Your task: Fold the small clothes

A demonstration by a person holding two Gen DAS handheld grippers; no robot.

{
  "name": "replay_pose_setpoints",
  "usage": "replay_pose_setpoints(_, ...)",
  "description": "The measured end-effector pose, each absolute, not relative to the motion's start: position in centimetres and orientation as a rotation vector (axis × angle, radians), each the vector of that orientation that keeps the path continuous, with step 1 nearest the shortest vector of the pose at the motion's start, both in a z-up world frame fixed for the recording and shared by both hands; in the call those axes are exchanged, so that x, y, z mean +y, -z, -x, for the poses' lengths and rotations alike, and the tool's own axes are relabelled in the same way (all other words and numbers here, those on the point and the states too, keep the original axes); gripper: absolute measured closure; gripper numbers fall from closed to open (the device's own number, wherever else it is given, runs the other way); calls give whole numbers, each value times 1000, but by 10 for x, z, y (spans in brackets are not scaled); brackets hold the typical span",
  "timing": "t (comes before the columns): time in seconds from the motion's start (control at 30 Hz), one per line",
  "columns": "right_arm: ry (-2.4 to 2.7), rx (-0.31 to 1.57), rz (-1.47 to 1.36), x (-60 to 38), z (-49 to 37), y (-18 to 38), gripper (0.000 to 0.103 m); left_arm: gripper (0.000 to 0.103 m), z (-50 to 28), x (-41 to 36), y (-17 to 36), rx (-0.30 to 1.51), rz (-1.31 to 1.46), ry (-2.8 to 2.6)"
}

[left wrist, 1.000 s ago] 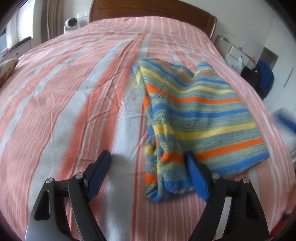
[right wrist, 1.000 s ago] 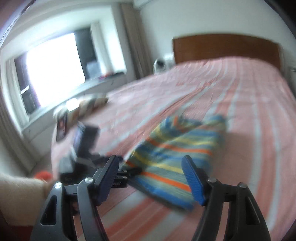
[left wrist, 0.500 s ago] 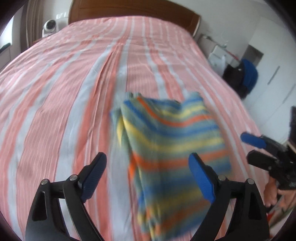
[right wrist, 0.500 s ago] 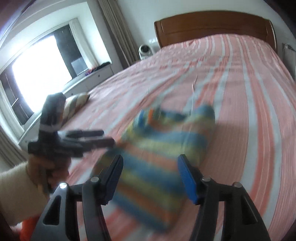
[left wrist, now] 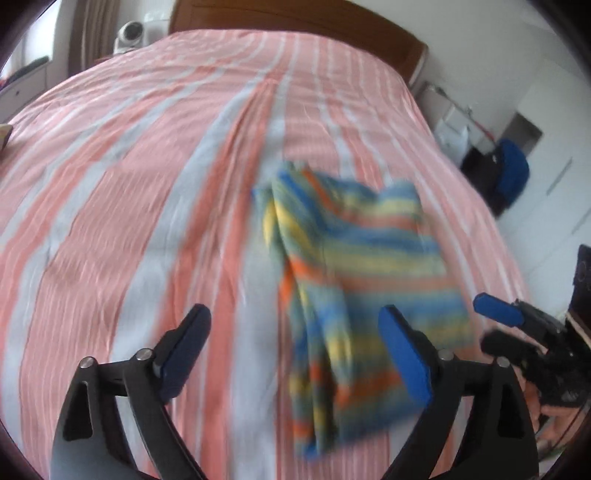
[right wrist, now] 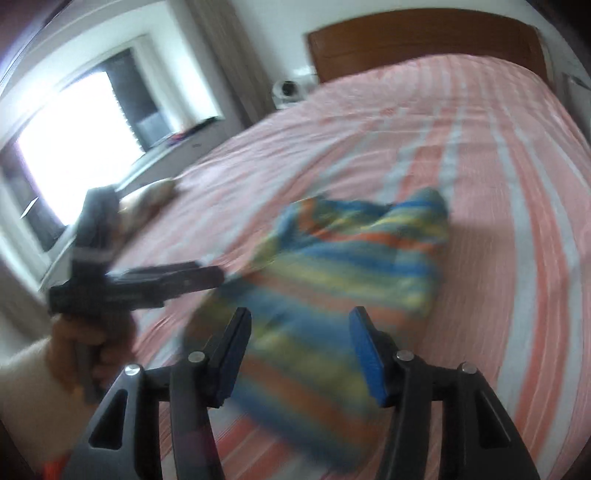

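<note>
A small knitted garment point(left wrist: 362, 266) with blue, yellow, orange and green stripes lies folded on the striped bed point(left wrist: 129, 184). My left gripper point(left wrist: 293, 314) hovers open above its near left edge, with nothing pressed between the pads. At the right edge of the left wrist view my right gripper point(left wrist: 491, 325) shows beside the garment. In the right wrist view the garment point(right wrist: 332, 266) lies blurred under my open right gripper point(right wrist: 301, 317), which holds nothing. My left gripper point(right wrist: 210, 273) reaches in from the left there, held by a hand point(right wrist: 85, 350) in a pale sleeve.
The pink, orange and white bedspread point(right wrist: 480, 147) spreads out all around the garment. A wooden headboard point(left wrist: 295, 18) closes the far end, with a white camera point(left wrist: 129, 33) beside it. A blue item on dark furniture point(left wrist: 513, 173) stands right of the bed. A bright window point(right wrist: 74, 147) is to the left.
My left gripper has drawn back and up from the garment's near edge and its jaws stand wider. My right gripper has swung in over the garment. The garment lies where it was.
</note>
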State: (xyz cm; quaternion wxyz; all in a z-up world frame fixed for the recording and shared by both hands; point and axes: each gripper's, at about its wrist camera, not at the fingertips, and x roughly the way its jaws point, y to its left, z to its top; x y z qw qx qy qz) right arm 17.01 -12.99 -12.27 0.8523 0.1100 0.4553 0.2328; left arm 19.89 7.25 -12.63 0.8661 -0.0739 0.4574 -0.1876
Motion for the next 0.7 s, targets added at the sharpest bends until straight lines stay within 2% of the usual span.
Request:
replay_pose_setpoints(0.07, -495, 1016, -195, -118, -149, 140, 39, 14, -186, 71, 151, 1071, 76, 323)
replay_pose_setpoints(0.13, -450, 1121, -149, -111, -123, 168, 40, 14, -170, 74, 150, 1054, 51, 307)
replay_pose_setpoints(0.23, -413, 1081, -155, -113, -76, 146, 41, 12, -134, 80, 129, 1033, 18, 265)
replay_pose_setpoints(0.27, -414, 1074, -191, -116, -63, 138, 40, 8, -120, 81, 120, 1015, 10, 253)
replay_pose_setpoints(0.37, -351, 973, -163, -124, -28, 113, 22, 5, -101, 80, 111, 961, -29, 212)
replay_pose_setpoints(0.5, -202, 919, -83, -138, -8, 103, 22, 5, -92, 70, 113, 927, -72, 153)
replay_pose_setpoints(0.7, -57, 879, -131, -182, -16, 109, 22, 5, -95, 68, 123, 875, -48, 144)
